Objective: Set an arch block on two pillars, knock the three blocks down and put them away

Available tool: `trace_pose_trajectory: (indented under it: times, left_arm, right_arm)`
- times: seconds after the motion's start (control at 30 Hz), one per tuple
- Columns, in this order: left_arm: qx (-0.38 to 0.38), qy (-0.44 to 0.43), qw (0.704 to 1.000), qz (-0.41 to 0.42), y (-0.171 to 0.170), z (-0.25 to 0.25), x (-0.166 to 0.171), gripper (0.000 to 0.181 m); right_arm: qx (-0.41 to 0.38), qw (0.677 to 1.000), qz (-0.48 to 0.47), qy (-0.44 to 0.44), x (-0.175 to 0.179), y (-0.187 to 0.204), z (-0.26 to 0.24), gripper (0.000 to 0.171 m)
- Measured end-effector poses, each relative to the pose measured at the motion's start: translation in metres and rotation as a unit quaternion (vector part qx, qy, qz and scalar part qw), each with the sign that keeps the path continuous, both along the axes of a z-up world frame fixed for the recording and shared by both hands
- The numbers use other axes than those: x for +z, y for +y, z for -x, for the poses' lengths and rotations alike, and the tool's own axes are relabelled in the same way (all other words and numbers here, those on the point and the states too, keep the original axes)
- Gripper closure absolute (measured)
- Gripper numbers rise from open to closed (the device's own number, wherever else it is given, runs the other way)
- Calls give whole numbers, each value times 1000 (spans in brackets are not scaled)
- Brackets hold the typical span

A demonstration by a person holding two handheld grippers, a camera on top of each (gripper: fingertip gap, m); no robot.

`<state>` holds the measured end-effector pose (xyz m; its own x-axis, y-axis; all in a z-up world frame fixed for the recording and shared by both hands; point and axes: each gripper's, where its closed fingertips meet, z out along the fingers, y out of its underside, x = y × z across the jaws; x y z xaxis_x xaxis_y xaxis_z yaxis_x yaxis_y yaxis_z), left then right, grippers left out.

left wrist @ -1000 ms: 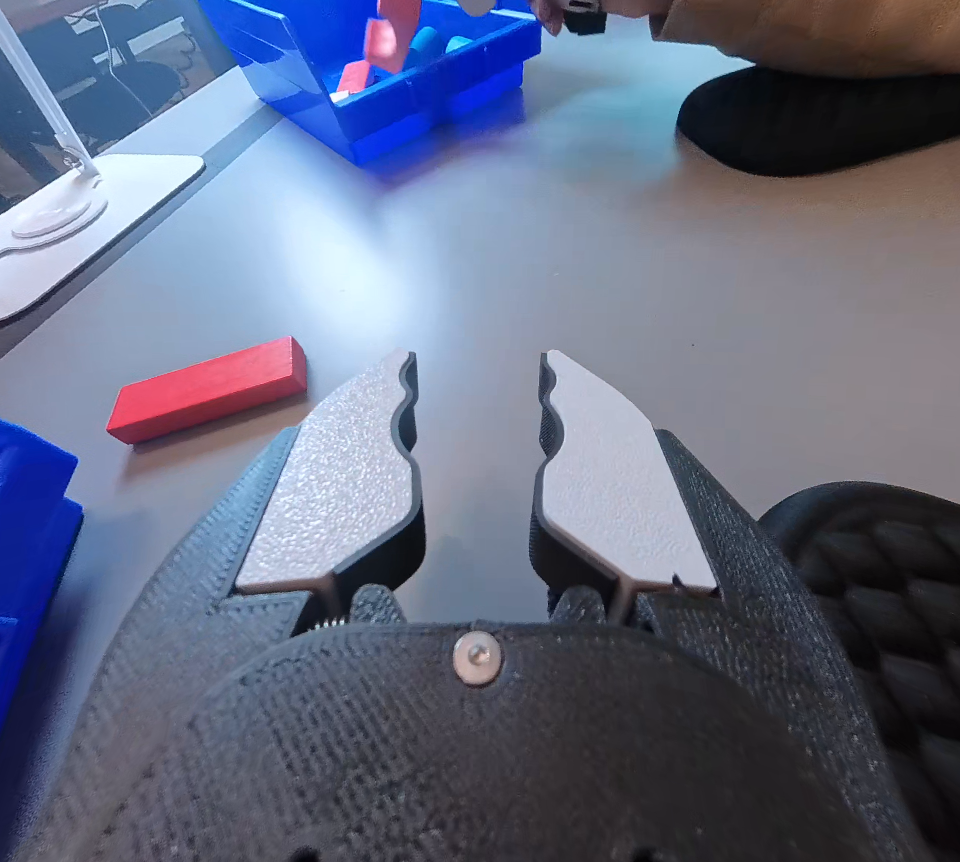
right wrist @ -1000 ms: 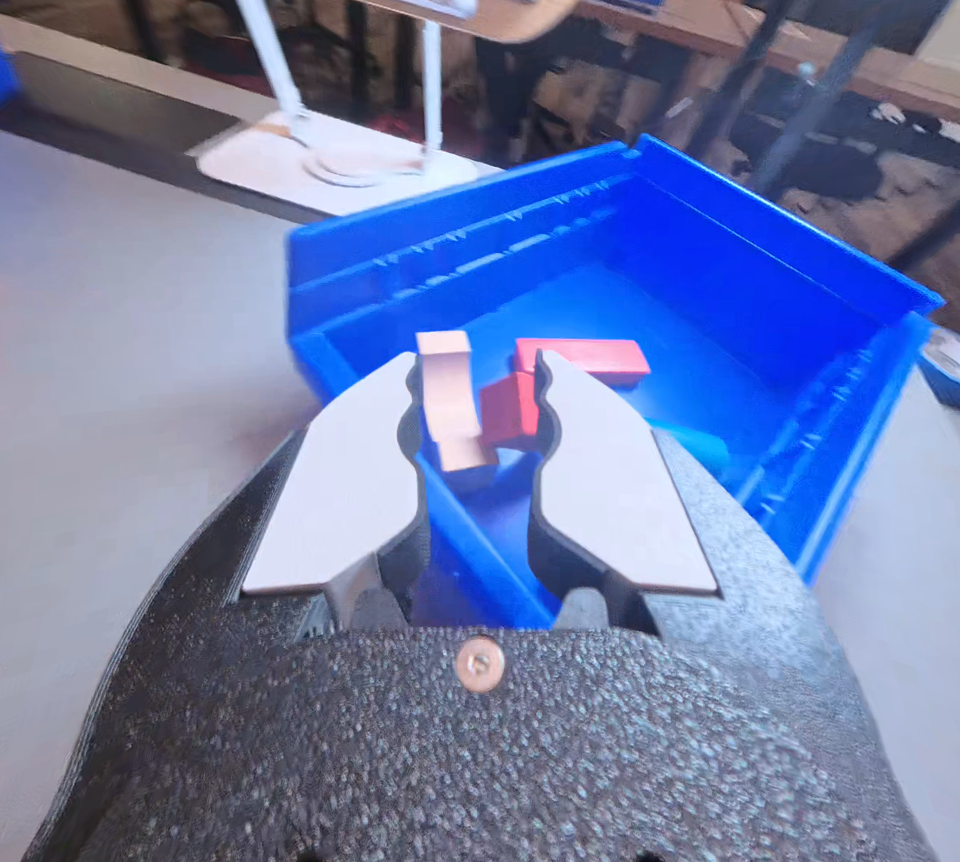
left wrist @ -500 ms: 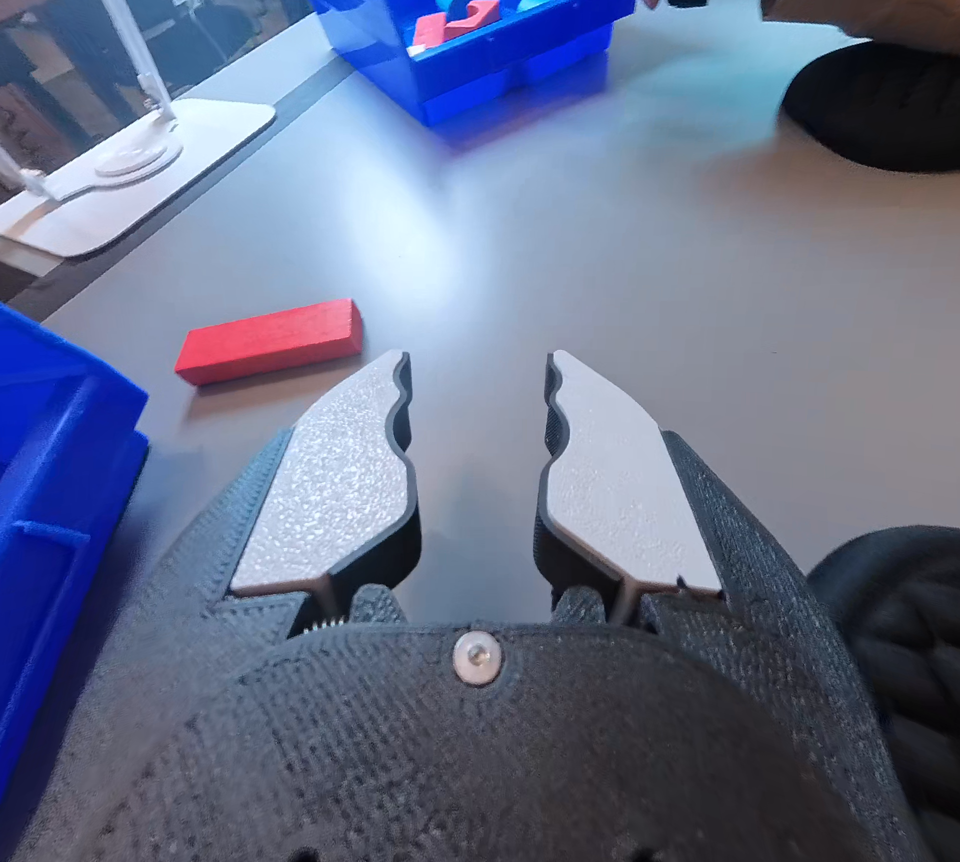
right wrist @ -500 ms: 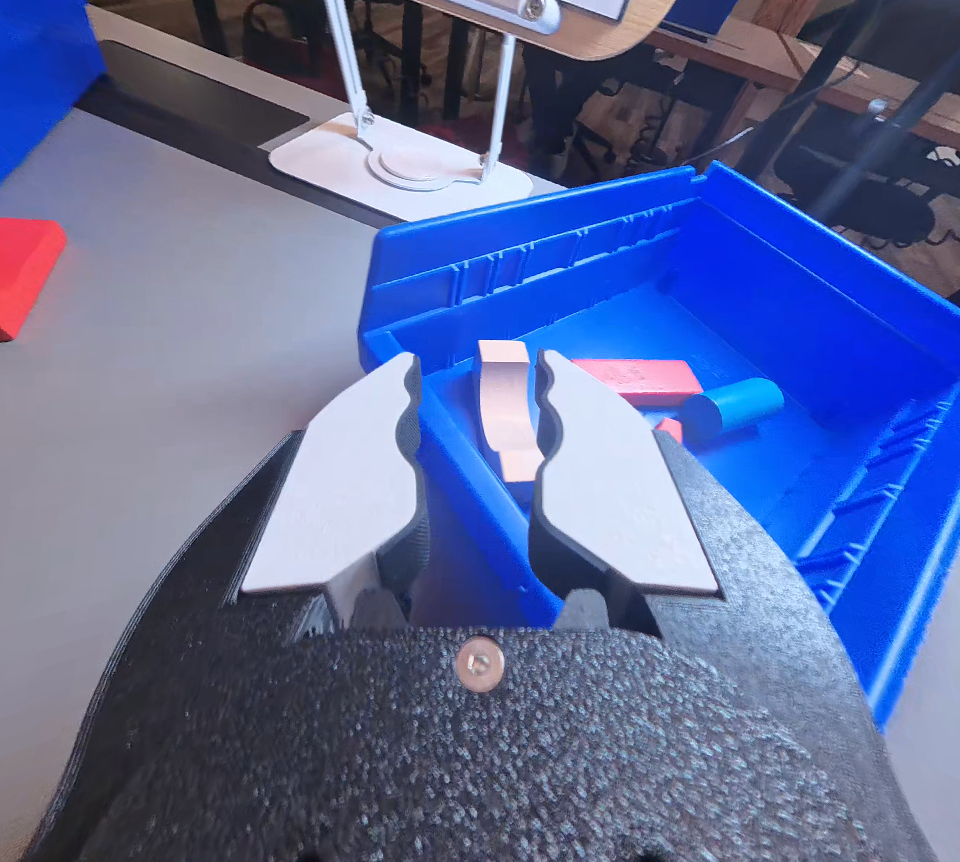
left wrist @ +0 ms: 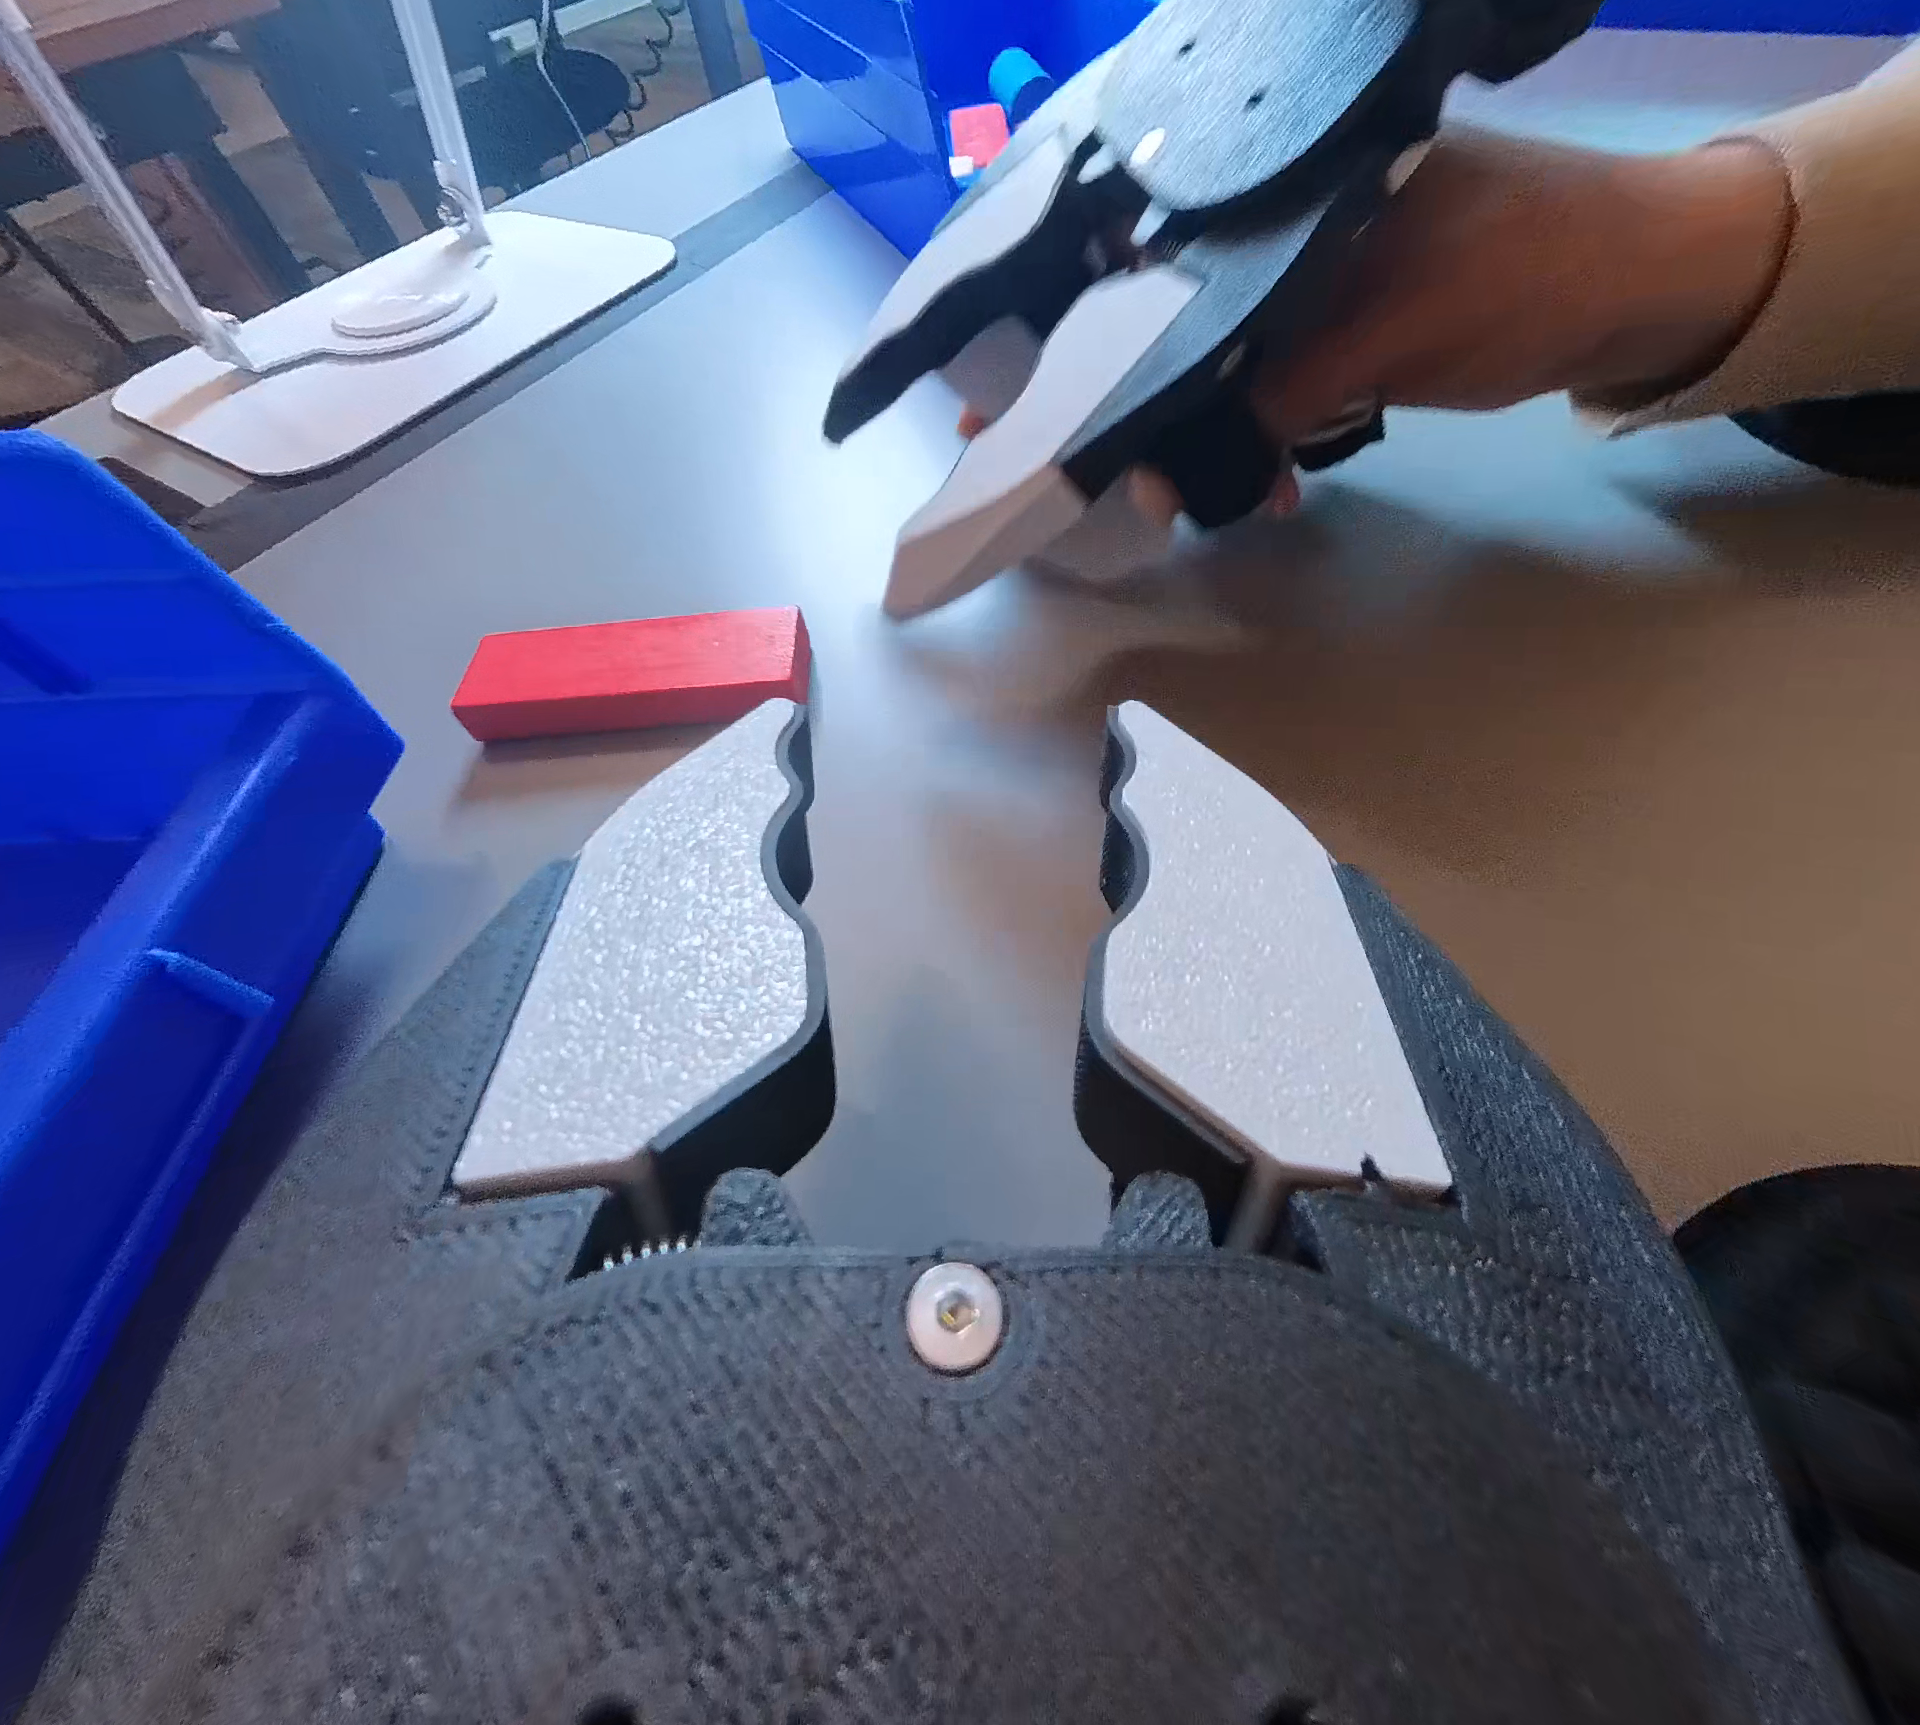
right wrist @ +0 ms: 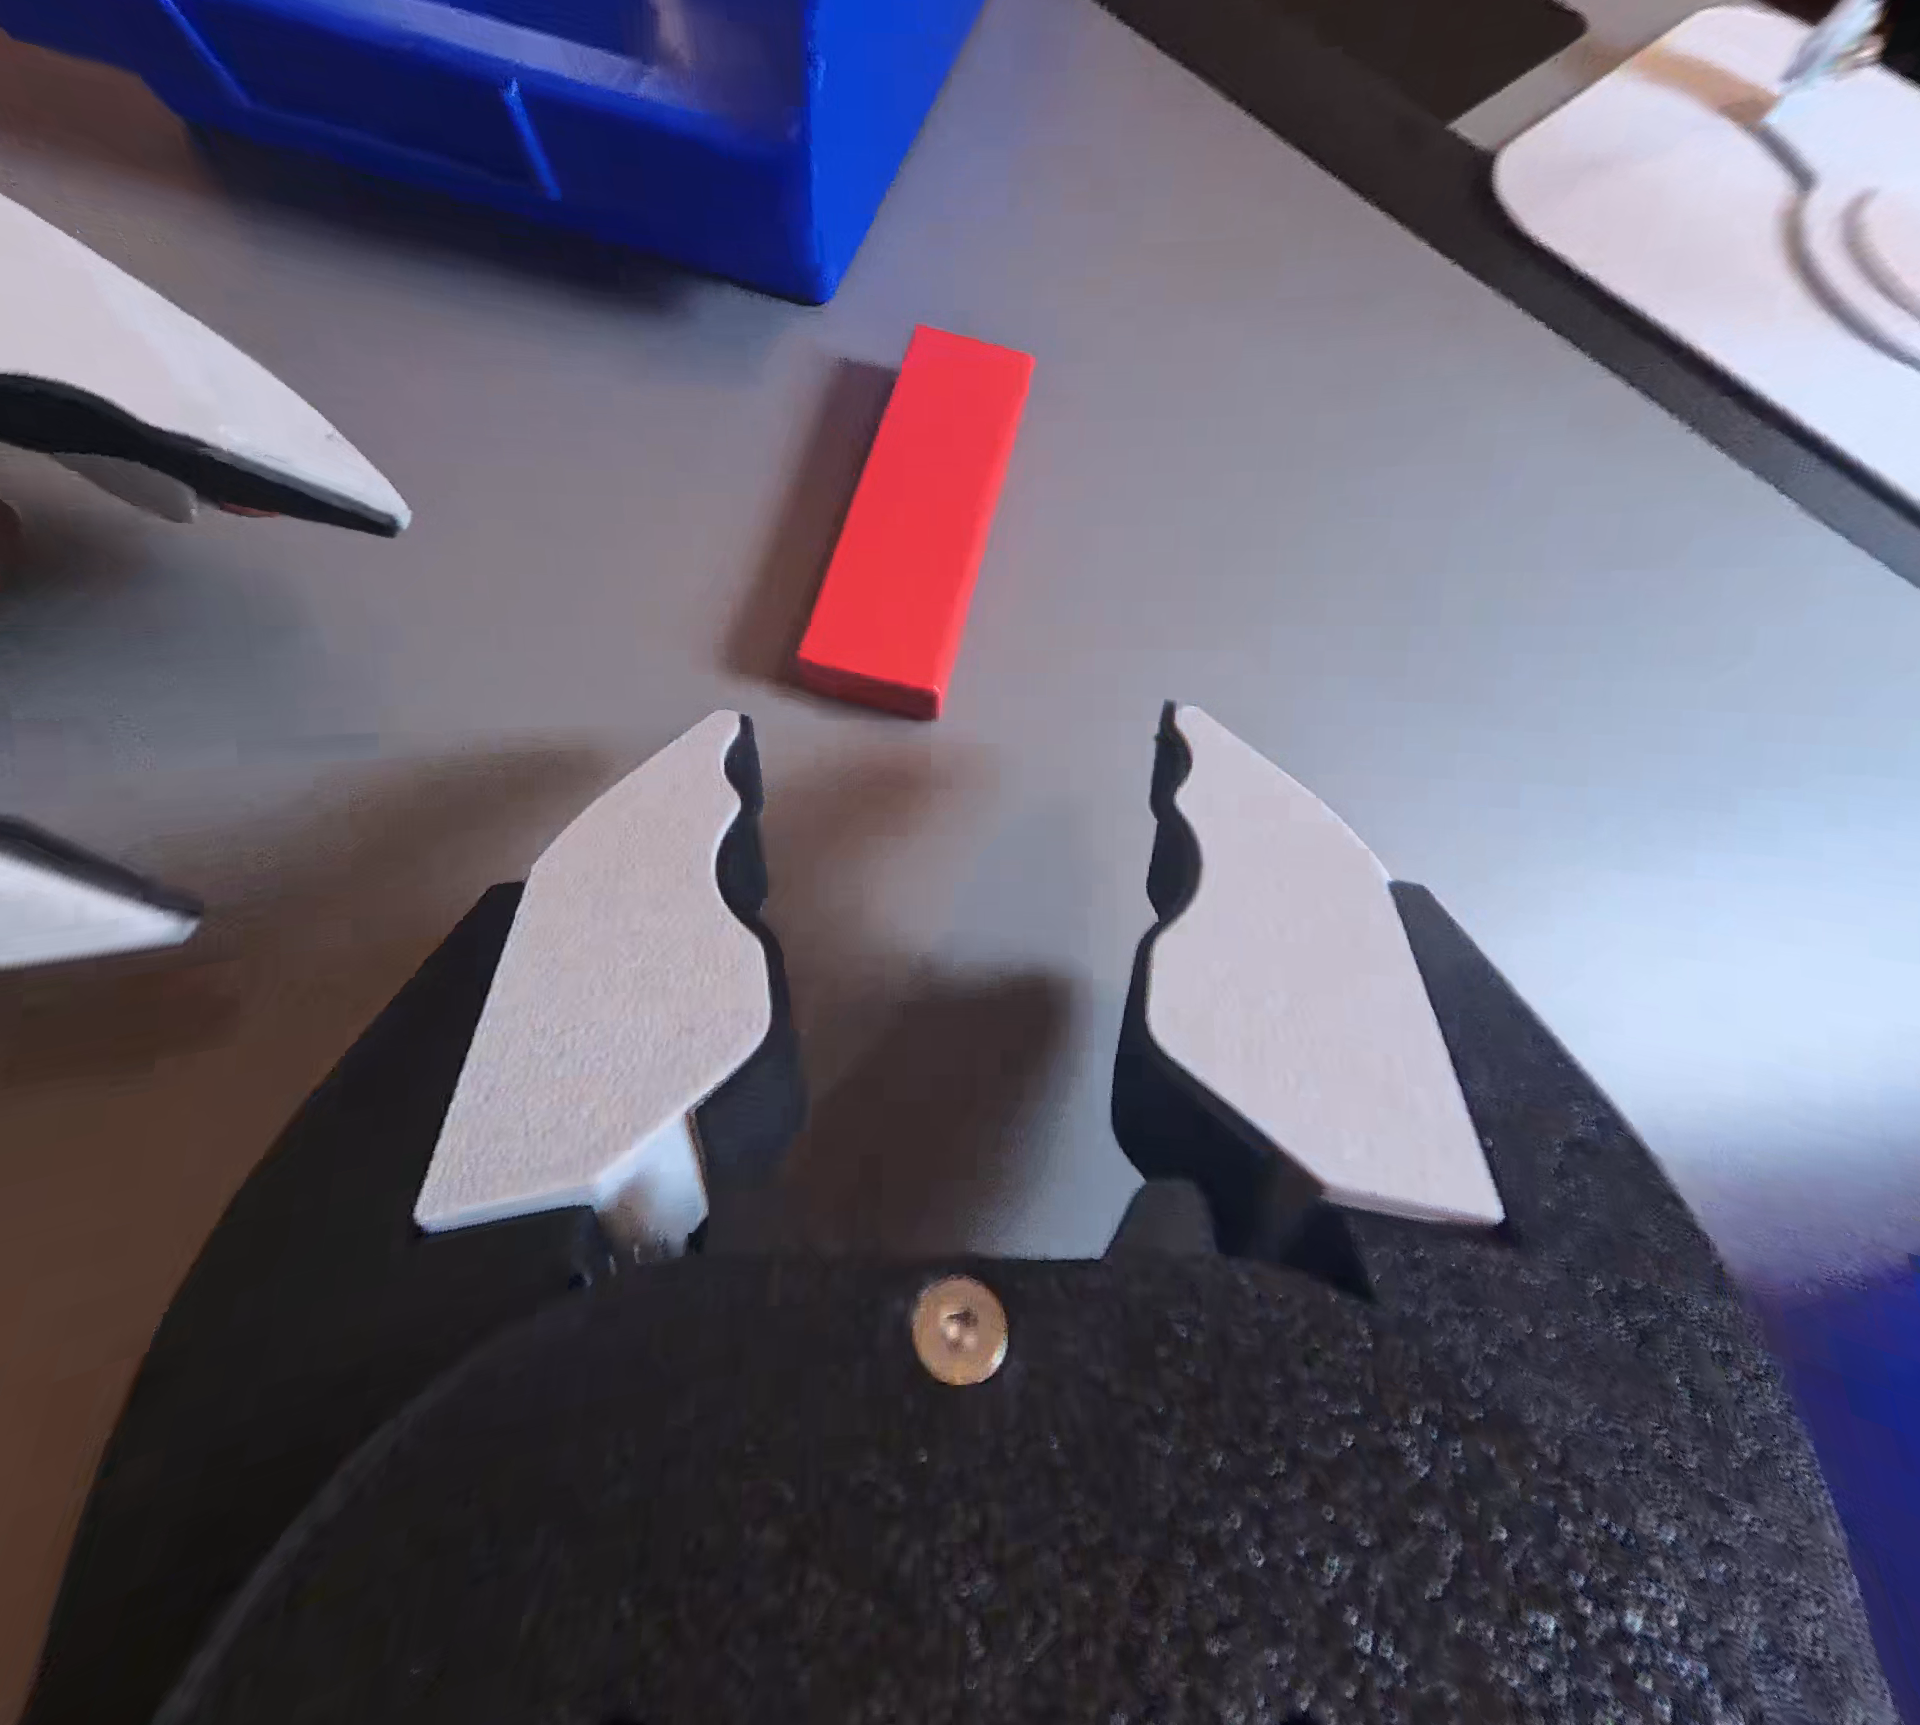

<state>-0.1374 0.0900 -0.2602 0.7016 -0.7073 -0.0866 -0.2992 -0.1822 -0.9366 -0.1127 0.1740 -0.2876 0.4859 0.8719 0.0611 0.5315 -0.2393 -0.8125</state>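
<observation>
A flat red block [left wrist: 634, 673] lies on the grey table [left wrist: 1351, 844], just ahead and left of my left gripper [left wrist: 956, 719], which is open and empty. My right gripper [left wrist: 873, 512] is open and empty too, tilted down over the table just beyond the block's right end. In the right wrist view the red block [right wrist: 925, 522] lies lengthwise just ahead of my open right gripper [right wrist: 956, 719], not between the pads. The far blue bin [left wrist: 883, 13] holds a red block [left wrist: 977, 132] and a blue cylinder [left wrist: 1023, 80].
A second blue bin [left wrist: 156, 740] stands close at the left; it also shows in the right wrist view [right wrist: 520, 65], beyond the red block. A white lamp base [left wrist: 395, 335] sits at the table's far left edge. My left gripper's fingers [right wrist: 312, 470] show at the left.
My right gripper let go of the arch block into the far bin, swung back to the red block on the table and opened wider. My left gripper moved towards that block and opened slightly.
</observation>
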Motion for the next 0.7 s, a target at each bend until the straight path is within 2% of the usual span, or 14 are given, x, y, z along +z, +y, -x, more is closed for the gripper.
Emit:
trace_pose_trajectory:
  times: [0.1, 0.17, 0.3, 0.43, 0.63, 0.67, 0.7]
  left_arm:
    - [14, -14, 1000, -10, 3, 5, 6, 126]
    - [25, -23, 999, -19, 5, 9, 10, 126]
    - [44, -27, 998, -32, 8, 16, 15, 126]
    - [58, -31, 997, -48, 9, 21, 23, 125]
    - [58, -20, 997, -46, 10, 22, 18, 126]
    - [57, -15, 997, -45, 10, 21, 16, 126]
    - [57, -10, 997, -45, 10, 20, 14, 126]
  right_arm:
    - [11, 998, 10, -59, -20, 3, 25, 100]
    - [25, 997, 13, -71, -22, 3, 35, 133]
    - [45, 994, 0, -95, -18, 2, 30, 136]
    - [27, 996, -71, -43, 34, 18, -2, 138]
    - [-105, 982, -149, 52, 128, 81, -106, 139]
    - [-134, 977, -150, 69, 138, 92, -126, 146]
    - [-166, 970, -155, 84, 147, 102, -146, 171]
